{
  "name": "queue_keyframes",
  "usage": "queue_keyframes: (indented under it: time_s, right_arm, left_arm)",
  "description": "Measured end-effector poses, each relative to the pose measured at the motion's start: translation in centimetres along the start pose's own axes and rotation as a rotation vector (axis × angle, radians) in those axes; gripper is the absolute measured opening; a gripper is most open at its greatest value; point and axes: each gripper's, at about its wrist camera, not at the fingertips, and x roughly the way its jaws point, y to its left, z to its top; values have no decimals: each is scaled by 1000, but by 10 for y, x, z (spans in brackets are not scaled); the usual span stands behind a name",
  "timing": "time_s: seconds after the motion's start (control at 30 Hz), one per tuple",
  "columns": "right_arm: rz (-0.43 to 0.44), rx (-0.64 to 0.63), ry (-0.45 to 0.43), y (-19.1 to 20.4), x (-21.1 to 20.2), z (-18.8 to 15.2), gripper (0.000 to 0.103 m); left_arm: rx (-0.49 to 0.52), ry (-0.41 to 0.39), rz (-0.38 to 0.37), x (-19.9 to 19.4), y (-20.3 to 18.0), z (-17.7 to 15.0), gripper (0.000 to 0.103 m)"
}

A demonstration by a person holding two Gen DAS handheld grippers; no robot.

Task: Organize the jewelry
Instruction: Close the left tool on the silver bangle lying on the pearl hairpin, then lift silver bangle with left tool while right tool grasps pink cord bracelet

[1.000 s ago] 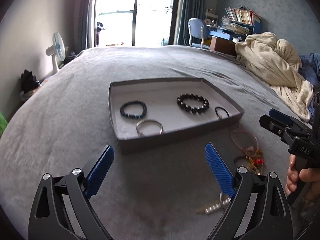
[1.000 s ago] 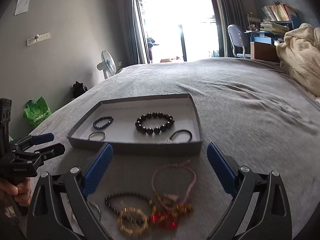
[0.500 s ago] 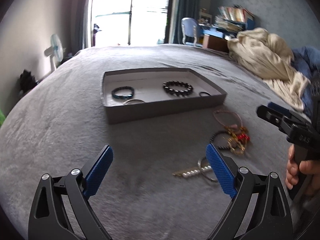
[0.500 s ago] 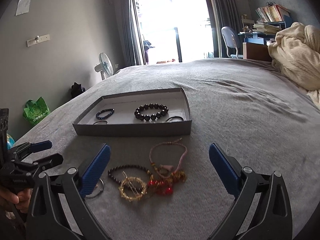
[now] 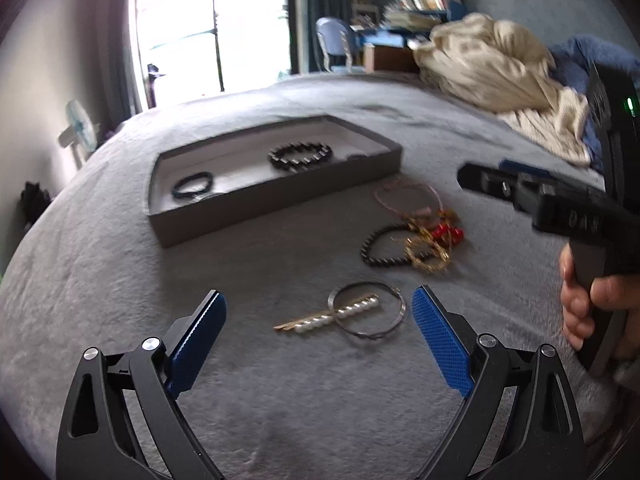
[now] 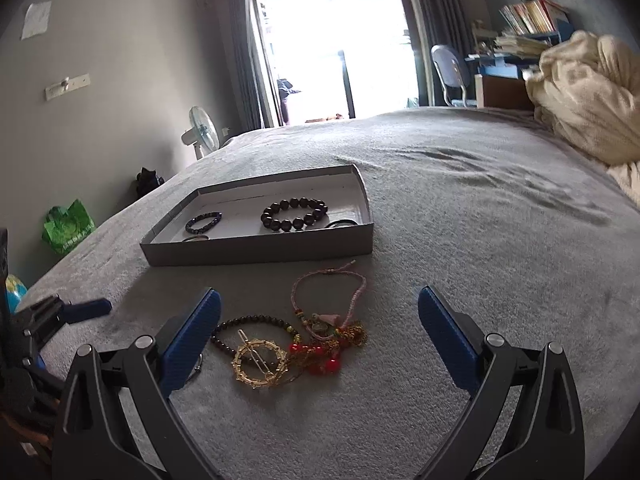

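Observation:
A grey tray [image 5: 280, 204] [image 6: 260, 250] on the grey bedspread holds a large black bead bracelet [image 5: 300, 156] [image 6: 294, 213], a small dark bracelet [image 5: 193, 186] [image 6: 203, 222] and a thin black loop [image 6: 341, 223]. In front of it lies a tangle: pink cord bracelet [image 6: 354, 288] [image 5: 408, 194], dark bead bracelet [image 6: 248, 322] [image 5: 374, 248], gold ring clip [image 6: 258, 364], red beads [image 6: 316, 356]. A pearl hair clip [image 5: 328, 316] and a thin metal bangle [image 5: 366, 310] lie just ahead of my open left gripper [image 5: 318, 312]. My right gripper [image 6: 318, 312] is open over the tangle, holding nothing.
A cream blanket [image 5: 492, 68] [image 6: 580, 96] is heaped at the bed's far right. A hand [image 5: 592, 312] holds the right gripper at the right edge of the left wrist view. A fan [image 6: 202, 130] and a green bag [image 6: 68, 226] stand left of the bed.
Both grippers have drawn back from the tray toward the loose jewelry. The pearl clip and bangle now lie centred between my left fingers; the tangle sits closer under my right gripper.

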Motion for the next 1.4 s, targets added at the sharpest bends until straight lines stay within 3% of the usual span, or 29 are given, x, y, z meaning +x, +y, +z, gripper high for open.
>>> queue_keyframes:
  time_s: [0.2,0.3,0.37,0.4,0.43,0.57,0.7,0.87,1.03,1.2,1.27,1.4]
  right_arm:
    - [6,32,7,-6,1,0,97]
    - [5,36,19,-7,3,-1,97]
    - [3,40,27,-7,4,-1,97]
    - [1,42,31,-8,5,-1,97]
    - [-4,45,39,-8,6,-1,97]
    - [-13,45,66,-8,11,-1,97]
    - [-11,46,99,-9,18,-1,96]
    - [13,85,181,-15,40,2,64]
    - [20,99,243,-18,61,7,52]
    - [14,121,306,-21,83,8,27]
    - [21,134,308,-23,84,7,3]
    - [44,149,215,-26,66,9,3]
  left_arm:
    - [87,83,-53,19,-12,6,89]
    - [139,116,-62,27,-20,7,79]
    - [155,157,-65,37,-23,7,59]
    - [153,164,-73,40,-24,8,56]
    - [153,163,-75,41,-24,9,51]
    - [153,139,-75,38,-25,8,50]
    - [65,76,-105,28,-10,6,50]
    - [-65,19,-115,21,12,2,50]
    - [-108,-13,-110,16,20,0,50]
    - [-133,-2,-117,19,25,0,50]
    - [-132,-6,-117,18,25,-1,50]
    - [-139,-6,-120,19,25,-2,50]
